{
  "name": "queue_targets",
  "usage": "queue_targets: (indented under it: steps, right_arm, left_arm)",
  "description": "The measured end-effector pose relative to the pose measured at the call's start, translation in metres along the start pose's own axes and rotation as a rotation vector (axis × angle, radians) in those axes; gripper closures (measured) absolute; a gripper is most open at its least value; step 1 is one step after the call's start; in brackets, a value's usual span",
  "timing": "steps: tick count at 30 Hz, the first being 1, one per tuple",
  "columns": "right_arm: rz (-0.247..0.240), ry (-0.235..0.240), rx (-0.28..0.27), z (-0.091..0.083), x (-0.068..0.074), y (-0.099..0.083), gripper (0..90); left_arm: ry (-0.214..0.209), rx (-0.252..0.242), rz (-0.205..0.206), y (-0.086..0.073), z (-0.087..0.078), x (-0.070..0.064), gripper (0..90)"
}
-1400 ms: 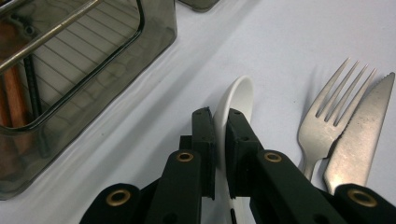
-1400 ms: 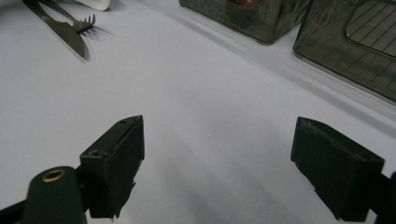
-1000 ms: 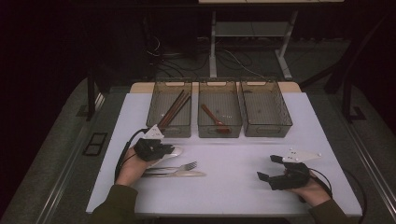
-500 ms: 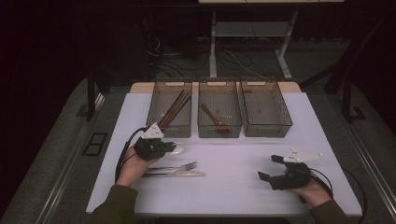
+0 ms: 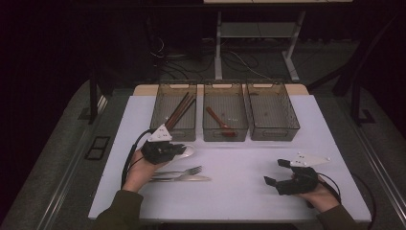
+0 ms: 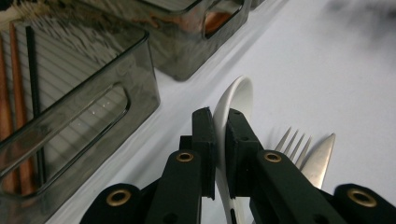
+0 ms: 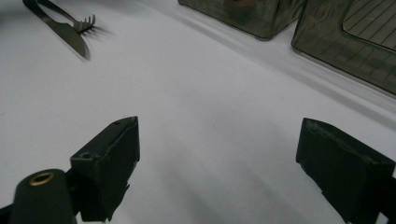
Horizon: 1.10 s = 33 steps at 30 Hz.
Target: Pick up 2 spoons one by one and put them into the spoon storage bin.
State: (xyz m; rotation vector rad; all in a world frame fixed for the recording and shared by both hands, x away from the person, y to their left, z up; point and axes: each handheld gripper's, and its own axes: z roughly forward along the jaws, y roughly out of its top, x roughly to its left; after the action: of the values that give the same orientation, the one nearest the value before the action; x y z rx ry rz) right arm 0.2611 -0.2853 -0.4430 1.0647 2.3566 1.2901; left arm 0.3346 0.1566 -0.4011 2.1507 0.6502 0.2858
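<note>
Left gripper (image 6: 219,140) pinched the white spoon (image 6: 236,100) by its handle, near the left bin (image 5: 174,112) — best lifted level, clear of the rim. Right gripper (image 7: 219,168) rested spread wide — idle.

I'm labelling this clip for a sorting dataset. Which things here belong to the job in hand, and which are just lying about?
In the job:
- white spoon, clamped in the left gripper
- three bins; the middle one holds a reddish spoon

Lying about for now:
- fork and knife on the table
- chopsticks in the left bin
- right gripper, open, idle
</note>
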Motion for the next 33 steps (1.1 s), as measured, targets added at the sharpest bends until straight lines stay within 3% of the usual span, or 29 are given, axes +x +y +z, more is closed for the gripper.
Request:
queue_targets:
  steps: [19, 33]
  right_arm:
    - [-0.007, 0.002, 0.004, 0.002, 0.001, 0.000, 13.6]
    - [0.012, 0.016, 0.011, 0.003, 0.002, 0.001, 13.6]
  left_arm:
    - [-0.026, -0.064, 0.016, 0.029, 0.006, -0.014, 83.6]
    - [-0.041, -0.064, 0.048, 0.058, 0.023, -0.017, 83.7]
